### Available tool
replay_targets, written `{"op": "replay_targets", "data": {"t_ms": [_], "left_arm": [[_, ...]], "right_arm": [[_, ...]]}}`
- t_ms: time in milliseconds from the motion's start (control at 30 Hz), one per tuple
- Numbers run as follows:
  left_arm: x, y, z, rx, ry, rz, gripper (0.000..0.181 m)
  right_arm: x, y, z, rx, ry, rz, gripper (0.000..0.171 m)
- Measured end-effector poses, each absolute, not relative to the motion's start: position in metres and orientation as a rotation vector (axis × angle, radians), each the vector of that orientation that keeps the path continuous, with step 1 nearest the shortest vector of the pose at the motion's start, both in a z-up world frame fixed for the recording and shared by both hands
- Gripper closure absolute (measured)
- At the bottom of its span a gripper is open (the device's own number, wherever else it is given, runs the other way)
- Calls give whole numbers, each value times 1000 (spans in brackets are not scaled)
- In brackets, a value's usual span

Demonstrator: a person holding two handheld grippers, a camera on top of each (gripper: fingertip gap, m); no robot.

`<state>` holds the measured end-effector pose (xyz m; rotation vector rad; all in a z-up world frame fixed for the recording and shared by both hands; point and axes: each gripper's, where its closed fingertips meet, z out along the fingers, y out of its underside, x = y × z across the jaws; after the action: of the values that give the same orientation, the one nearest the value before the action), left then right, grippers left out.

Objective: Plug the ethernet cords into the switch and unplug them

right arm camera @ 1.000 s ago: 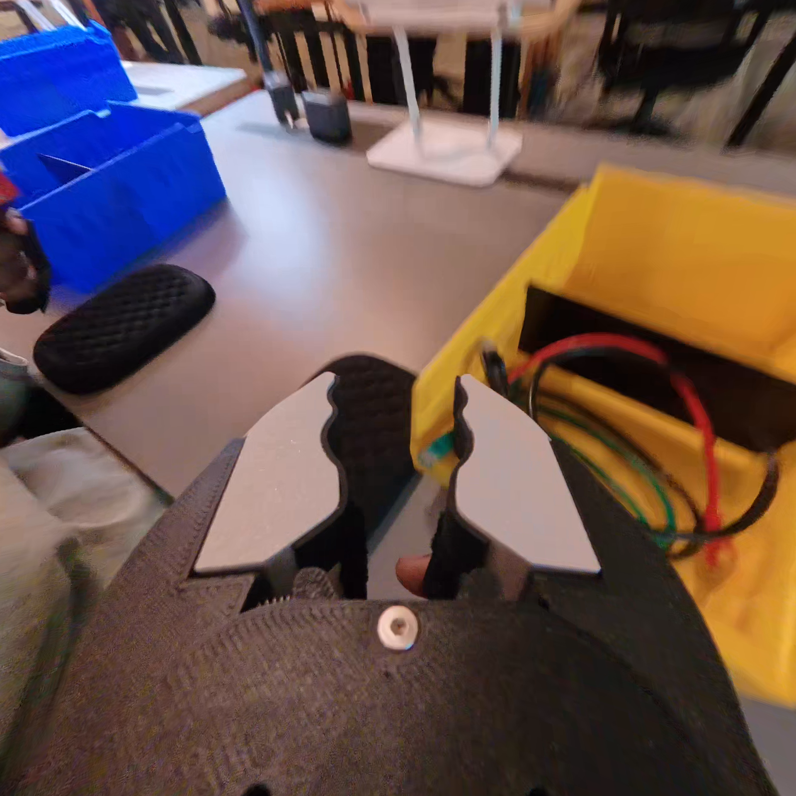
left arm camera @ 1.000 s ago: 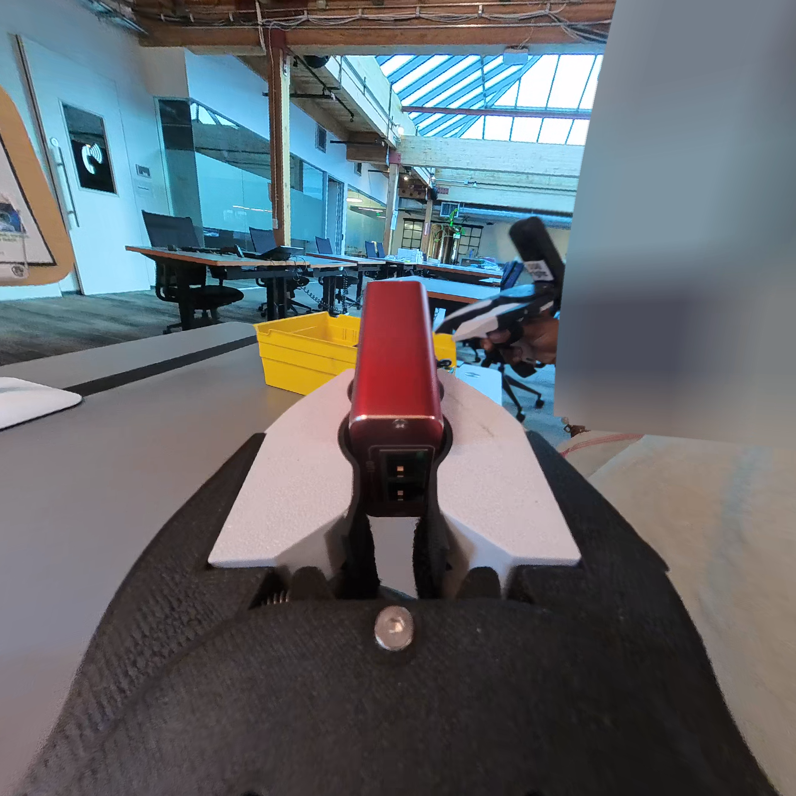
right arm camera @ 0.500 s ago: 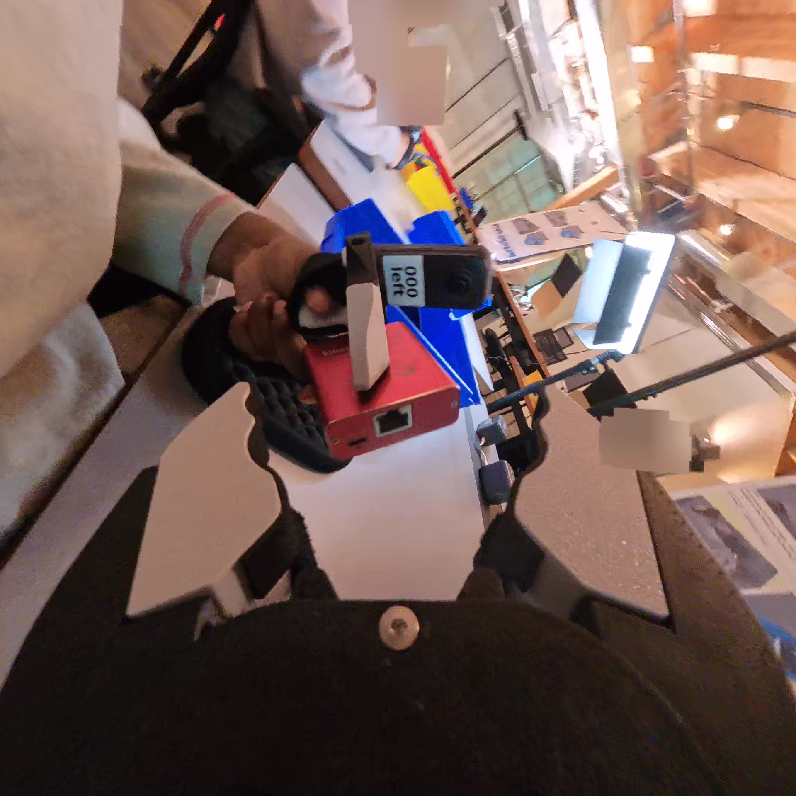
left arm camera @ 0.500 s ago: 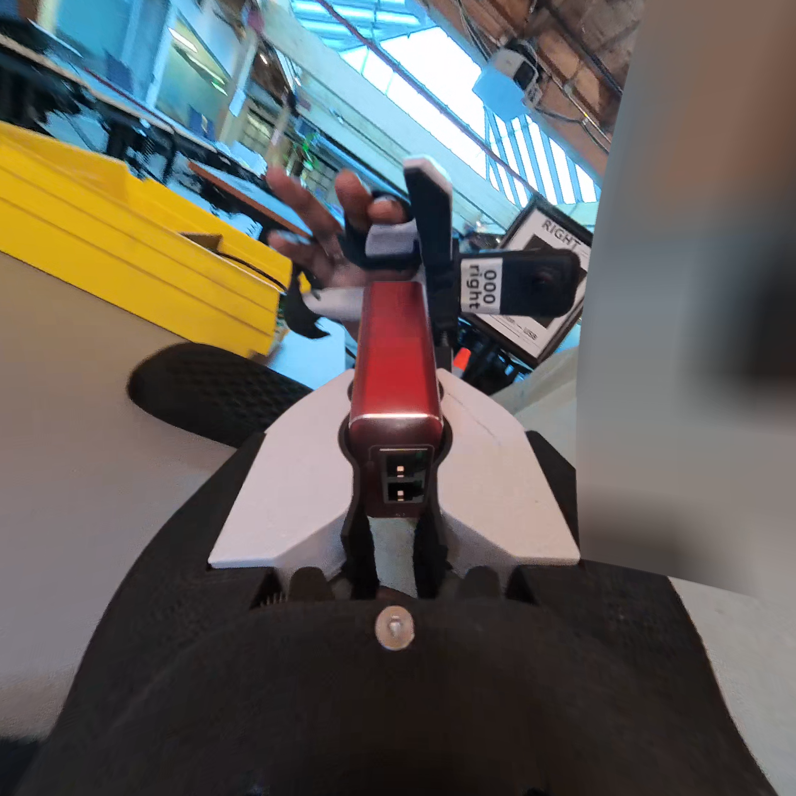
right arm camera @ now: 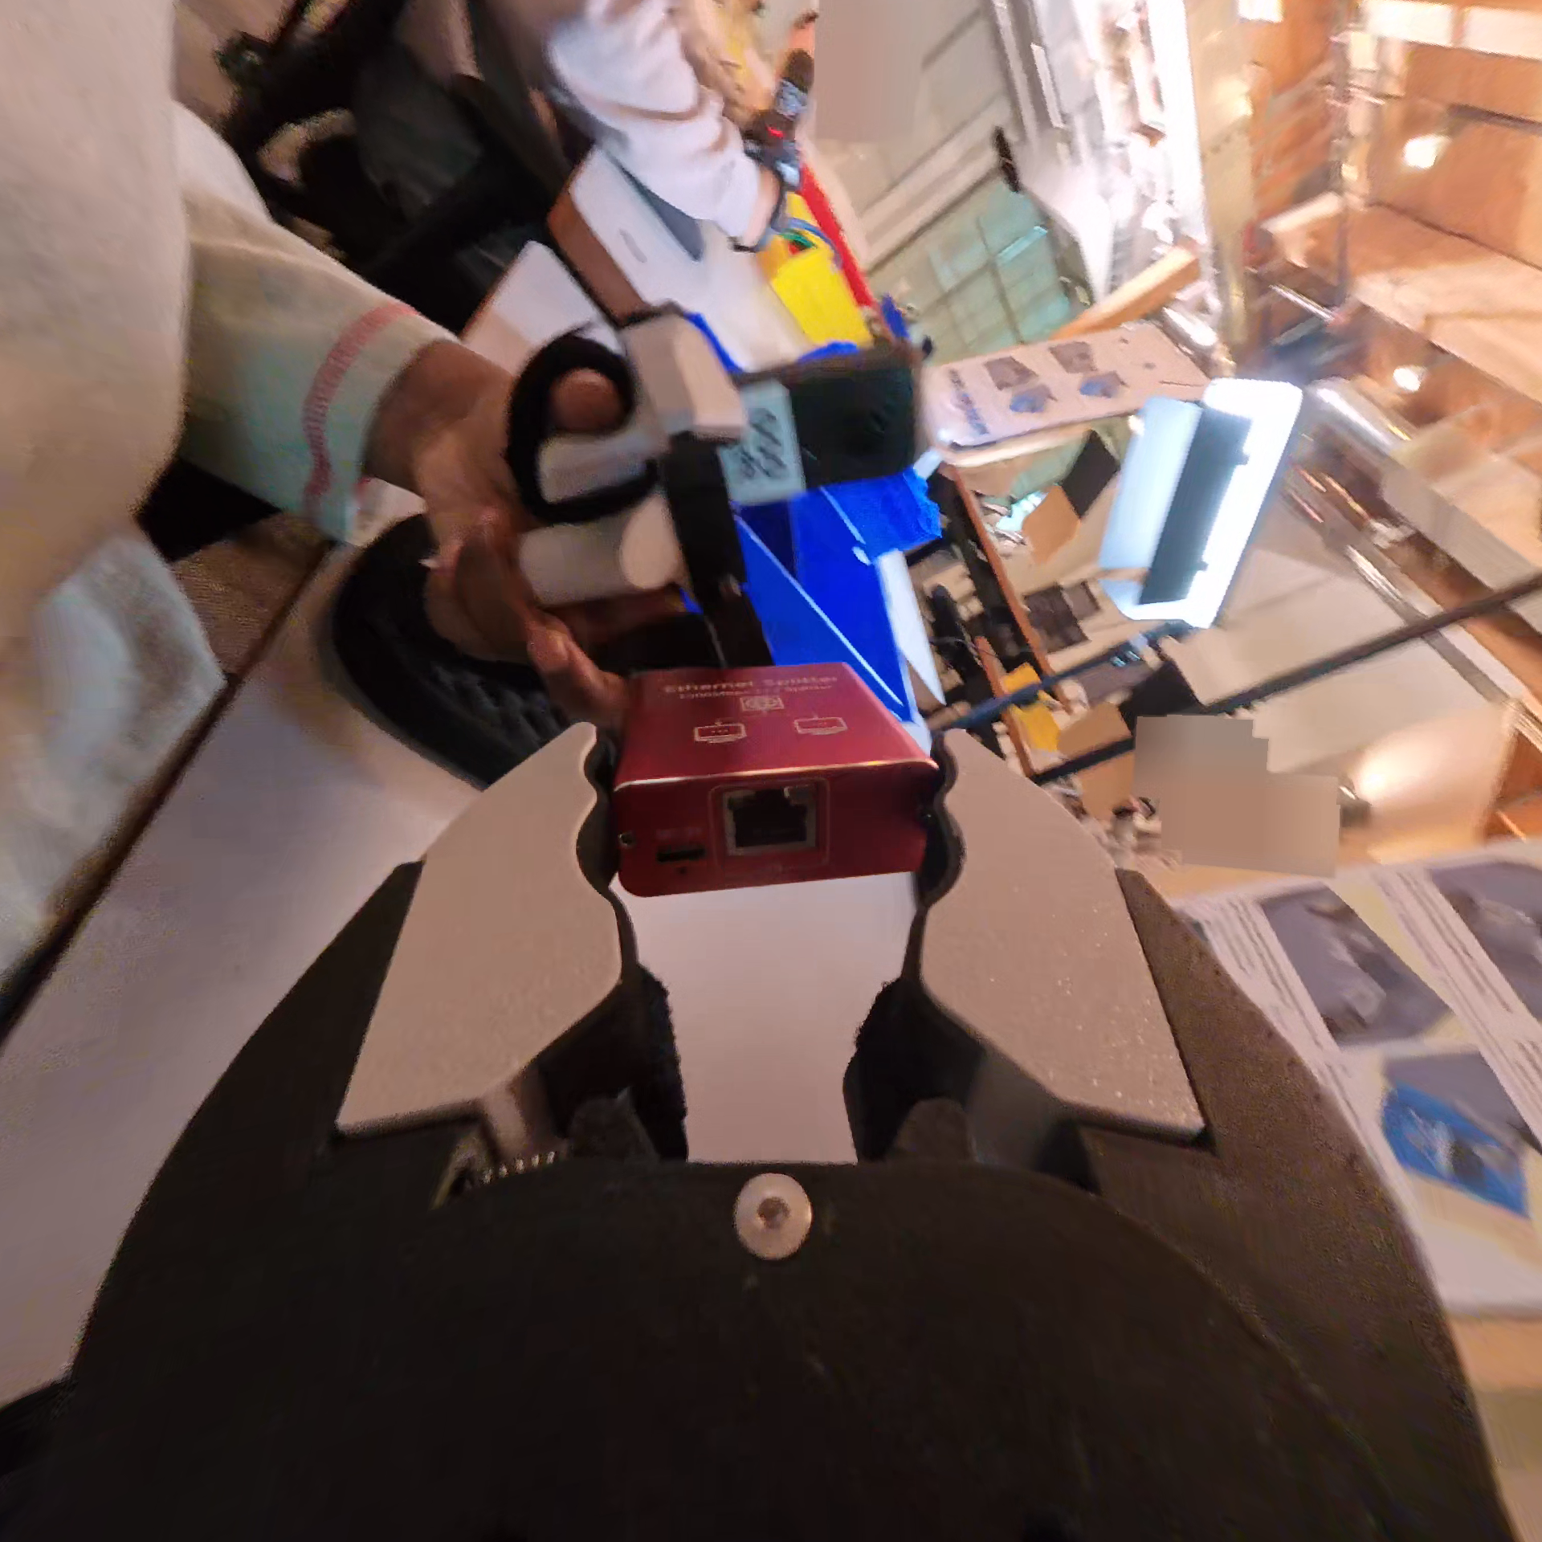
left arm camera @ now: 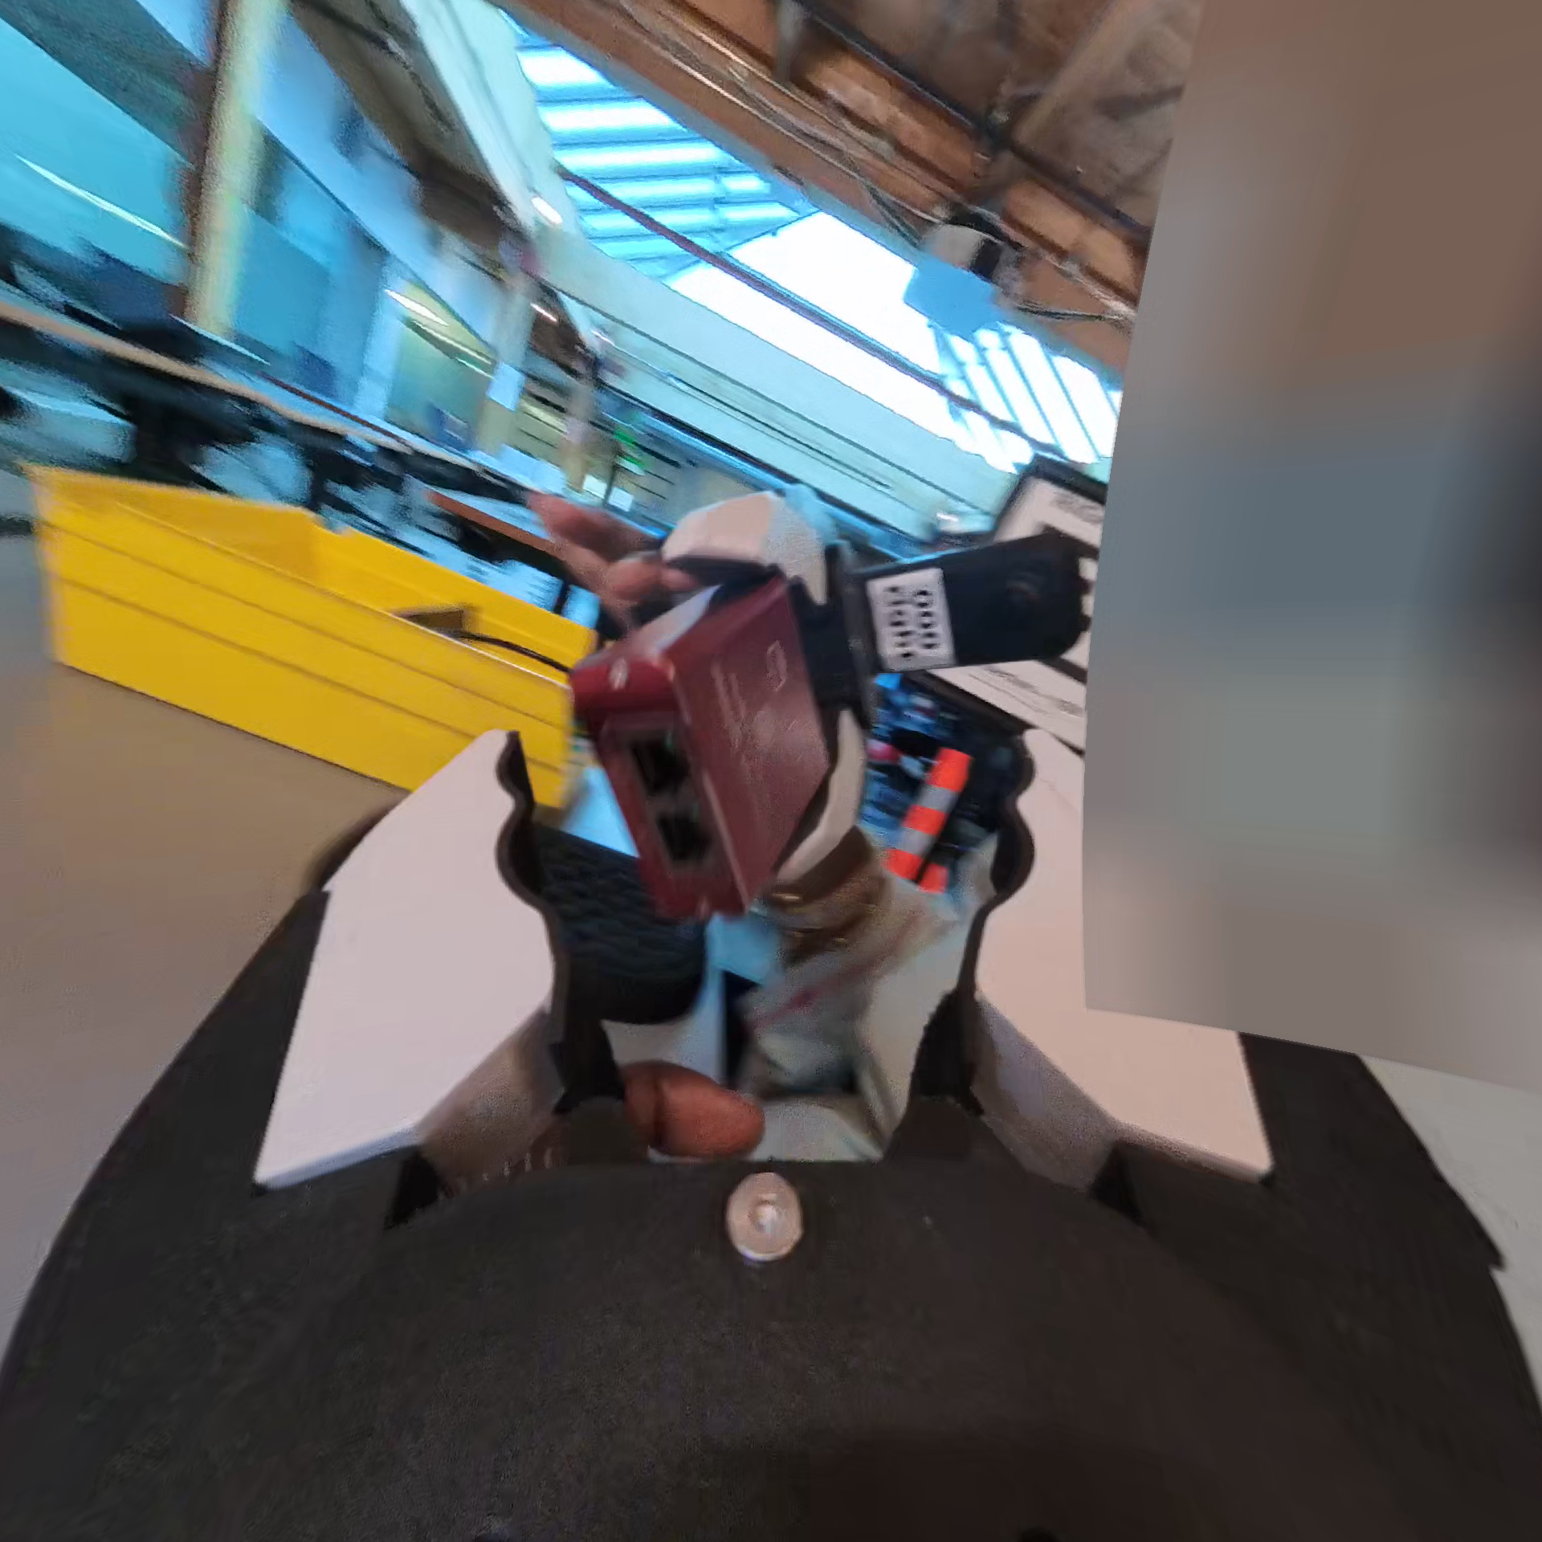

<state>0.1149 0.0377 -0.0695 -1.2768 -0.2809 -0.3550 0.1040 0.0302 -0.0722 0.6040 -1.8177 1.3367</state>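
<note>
The red ethernet switch [right arm camera: 772, 793] sits between the fingers of my right gripper [right arm camera: 768, 751], which is shut on its two sides. Its single-port end faces the right wrist camera. In the left wrist view the switch [left arm camera: 709, 751] hangs in the air in front of my left gripper [left arm camera: 763, 751], tilted, its two-port end towards me. My left gripper is open wide and empty, its fingers [left arm camera: 434, 918] apart from the switch. A black cord [left arm camera: 509, 647] shows at the rim of the yellow bin [left arm camera: 250, 601].
A black padded case [left arm camera: 617, 918] lies on the grey table [right arm camera: 250, 876] below the switch. Blue bins [right arm camera: 818, 567] stand behind the hand [right arm camera: 467, 501] that holds the left gripper. Printed sheets [right arm camera: 1377, 1001] lie at the right. A person [right arm camera: 667, 100] stands in the background. Left and right tips are no more than a few centimetres apart.
My left gripper has let go of the red switch and opened wide. My right gripper has closed on the switch and now holds it.
</note>
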Motion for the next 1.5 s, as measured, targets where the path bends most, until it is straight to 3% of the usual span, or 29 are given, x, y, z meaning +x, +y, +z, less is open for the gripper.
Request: {"op": "replay_targets", "data": {"t_ms": [33, 167, 367, 400, 433, 633, 733, 767, 900, 933, 1067, 1133, 1233, 1367, 1500], "left_arm": [[103, 34, -70, -1272, -317, -240, 72], [57, 8, -73, -1231, -454, 187, 72], [23, -25, -80, -1053, -557, 468, 87], [22, -29, -81, -1037, -553, 507, 89], [21, -31, -82, -1036, -549, 535, 90], [26, -22, -83, -1086, -500, 540, 92], [27, -17, -85, -1116, -484, 551, 92], [27, -15, -86, -1126, -477, 549, 92], [29, -12, -87, -1142, -460, 555, 93], [29, -12, -86, -1141, -461, 555, 93], [28, -13, -86, -1139, -466, 555, 94], [27, -12, -87, -1144, -470, 566, 95], [29, -9, -87, -1160, -450, 577, 96], [31, -8, -87, -1160, -434, 581, 98], [32, -5, -87, -1175, -423, 584, 99]], "right_arm": [[94, 44, -62, 530, -1796, 1323, 98], [43, 125, -25, 137, -1767, 1203, 99], [-41, 267, -3, -576, -1689, 1013, 100], [-49, 284, -2, -656, -1674, 1024, 160], [-57, 298, 4, -722, -1619, 1071, 171], [-108, 337, -70, -1055, -1921, 1135, 171], [-96, 346, -78, -1090, -1876, 1110, 171], [-89, 349, -76, -1088, -1848, 1113, 164], [-57, 379, -64, -1117, -1754, 959, 110], [-50, 385, -57, -1113, -1715, 974, 104], [-20, 388, -22, -1113, -1539, 1374, 114], [4, 374, -24, -1034, -1642, 1318, 124], [33, 335, -28, -742, -1782, 1194, 123], [22, 353, -86, -895, -2097, 899, 111], [5, 378, -156, -998, -2475, 494, 112]]}}
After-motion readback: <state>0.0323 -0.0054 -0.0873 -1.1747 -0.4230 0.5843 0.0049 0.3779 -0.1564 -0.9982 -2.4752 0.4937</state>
